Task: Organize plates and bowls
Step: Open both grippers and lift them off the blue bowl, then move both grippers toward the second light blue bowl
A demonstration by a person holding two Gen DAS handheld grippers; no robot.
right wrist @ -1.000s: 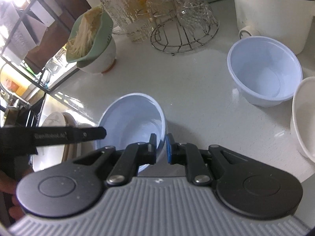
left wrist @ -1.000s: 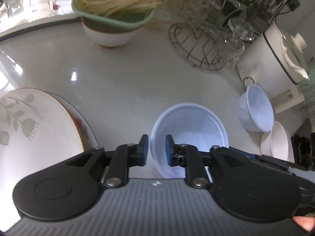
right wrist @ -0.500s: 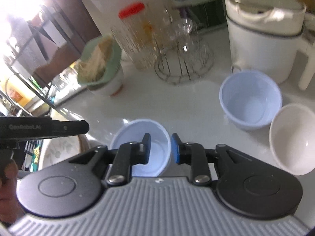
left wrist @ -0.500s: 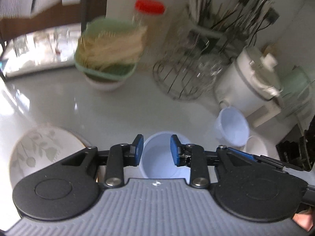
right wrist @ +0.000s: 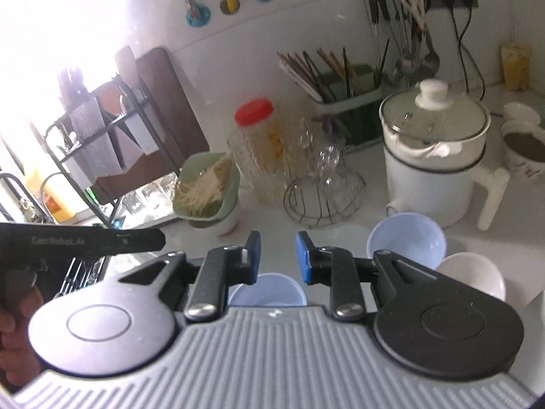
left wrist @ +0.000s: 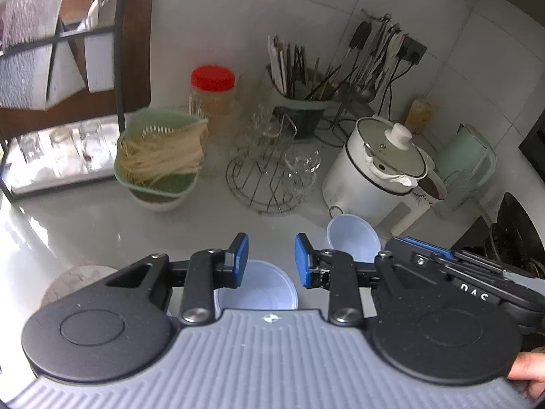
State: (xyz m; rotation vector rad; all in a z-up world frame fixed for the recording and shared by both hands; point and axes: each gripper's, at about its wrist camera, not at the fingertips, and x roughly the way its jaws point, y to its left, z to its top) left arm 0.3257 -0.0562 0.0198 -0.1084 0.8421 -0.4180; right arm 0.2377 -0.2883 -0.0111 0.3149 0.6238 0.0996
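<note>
On the tabletop (left wrist: 85,225) below both grippers (left wrist: 271,255) (right wrist: 278,255), fingers parted and empty: blue bowl (left wrist: 259,286) free; next, I'd nest it in its twin (right wrist: 407,238).

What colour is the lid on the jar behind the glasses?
Red. The jar's lid shows most clearly in the left wrist view.
</note>
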